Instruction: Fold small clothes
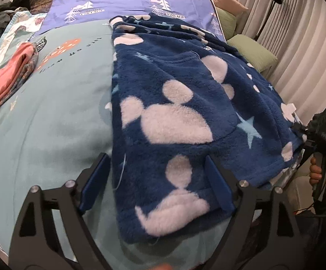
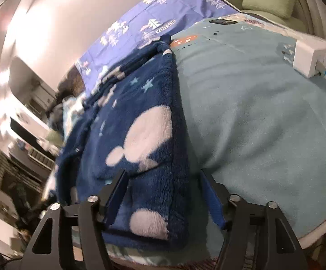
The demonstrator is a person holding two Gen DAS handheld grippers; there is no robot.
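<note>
A navy fleece garment [image 1: 185, 103] with pink mouse-head shapes and pale blue stars lies spread on the light blue bedspread [image 1: 57, 117]. My left gripper [image 1: 156, 164] is open, its blue-padded fingers astride the garment's near left corner. The right gripper [image 1: 306, 135] shows at the garment's right edge, held by a hand. In the right wrist view the garment [image 2: 145, 130] lies folded with its edge between the open fingers of my right gripper [image 2: 163, 177], on the bedspread [image 2: 264, 117].
A folded stack of small clothes, coral on top [image 1: 12, 74], lies at the left of the bed. A purple tree-print sheet [image 1: 129, 0] covers the far end. Green cushions [image 1: 250, 51], curtains and a floor lamp [image 1: 273, 4] stand to the right. A white box [image 2: 306, 56] lies on the bedspread.
</note>
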